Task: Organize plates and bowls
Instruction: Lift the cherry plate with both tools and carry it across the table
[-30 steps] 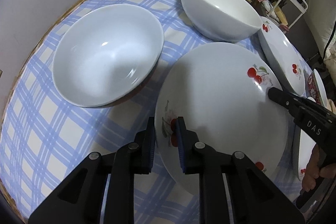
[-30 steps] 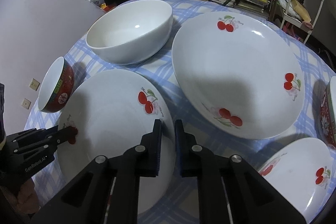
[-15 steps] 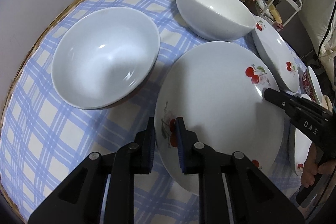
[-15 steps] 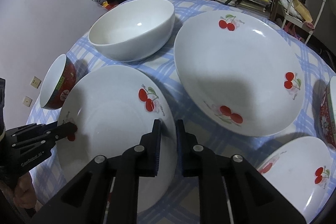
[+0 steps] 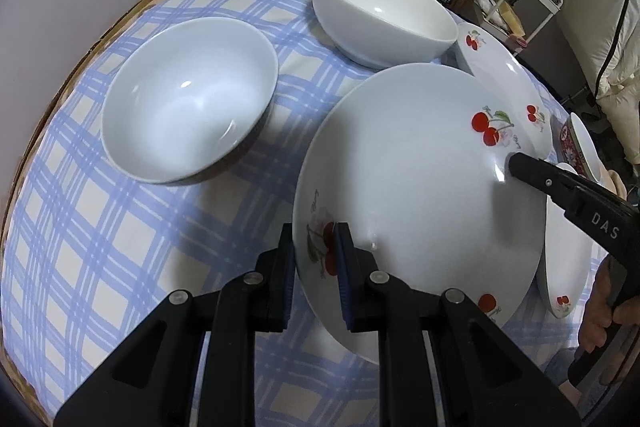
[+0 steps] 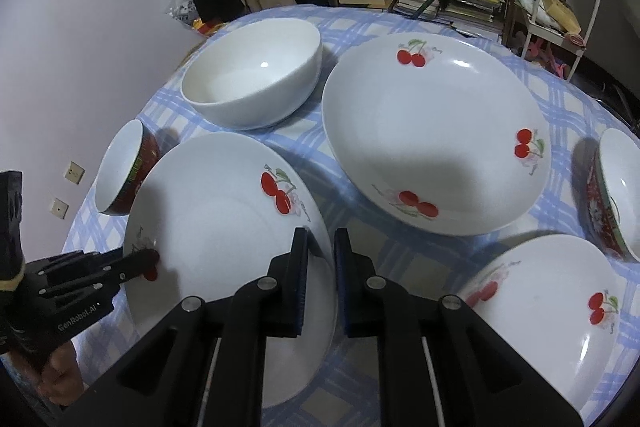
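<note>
Lifted since a second ago: the cherry plate (image 5: 416, 187) now rides higher and tilts, its far rim up over the blue-checked desk (image 5: 120, 227), where earlier it sat lower and flatter. Both grippers carry it together. Left gripper (image 5: 312, 263) is clenched on the near rim, jaws either side of a cherry print. Right gripper (image 6: 320, 267) is clamped on the opposite rim, jaws pinching the edge. In the left wrist view the right gripper's tip shows at the plate's far right edge.

Judgement: plate is clear of the cloth and in transit, likely bound for stacking with the other cherry plates.

Around it:
- Large cherry plate (image 6: 432, 139) ahead-right of the right jaws, lying flat; probable stack base.
- Smaller cherry plate (image 6: 552, 307) right of the right jaws, near the desk edge.
- Deep white bowl (image 6: 256, 79) ahead-left of the right jaws.
- Shallow white bowl (image 5: 188, 99) ahead-left of the left jaws, close by the held plate's rim.
- Red-patterned bowl (image 6: 124, 175) just beyond the held plate's left rim, tipped on its side; a second red bowl (image 6: 612, 191) far right.

Obstacles: the tipped red bowl and the deep white bowl crowd the path; the held rim could clip either.
</note>
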Tool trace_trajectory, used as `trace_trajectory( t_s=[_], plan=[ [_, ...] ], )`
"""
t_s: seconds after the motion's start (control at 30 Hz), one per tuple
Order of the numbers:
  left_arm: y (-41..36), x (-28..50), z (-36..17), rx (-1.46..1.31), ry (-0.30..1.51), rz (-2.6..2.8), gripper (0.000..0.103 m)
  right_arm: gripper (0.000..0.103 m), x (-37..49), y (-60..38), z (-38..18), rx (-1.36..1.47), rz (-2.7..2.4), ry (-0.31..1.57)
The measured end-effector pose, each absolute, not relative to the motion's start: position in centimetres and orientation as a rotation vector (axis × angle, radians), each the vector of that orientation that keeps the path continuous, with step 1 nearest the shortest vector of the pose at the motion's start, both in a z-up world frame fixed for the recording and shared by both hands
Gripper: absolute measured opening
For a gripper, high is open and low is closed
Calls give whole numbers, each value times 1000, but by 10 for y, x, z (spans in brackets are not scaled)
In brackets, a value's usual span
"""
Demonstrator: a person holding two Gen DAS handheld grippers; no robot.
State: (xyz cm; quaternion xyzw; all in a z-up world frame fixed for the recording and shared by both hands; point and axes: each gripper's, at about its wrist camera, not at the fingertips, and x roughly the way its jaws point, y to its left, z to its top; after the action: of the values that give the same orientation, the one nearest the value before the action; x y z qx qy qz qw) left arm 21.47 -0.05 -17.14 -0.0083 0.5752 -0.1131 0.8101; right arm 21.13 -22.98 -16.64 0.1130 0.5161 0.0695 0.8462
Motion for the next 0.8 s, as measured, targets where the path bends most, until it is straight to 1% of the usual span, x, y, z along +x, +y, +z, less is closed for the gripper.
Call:
trace_trajectory(
  t_s=[0.63, 0.8],
  plan=[
    [6, 167, -147, -43, 1220, -260, 18, 14, 164, -225, -144, 232, 144, 1069],
    [8, 158, -151, -64, 1248, -271, 18, 14, 153, -226, -142, 227, 136, 1077]
  ],
)
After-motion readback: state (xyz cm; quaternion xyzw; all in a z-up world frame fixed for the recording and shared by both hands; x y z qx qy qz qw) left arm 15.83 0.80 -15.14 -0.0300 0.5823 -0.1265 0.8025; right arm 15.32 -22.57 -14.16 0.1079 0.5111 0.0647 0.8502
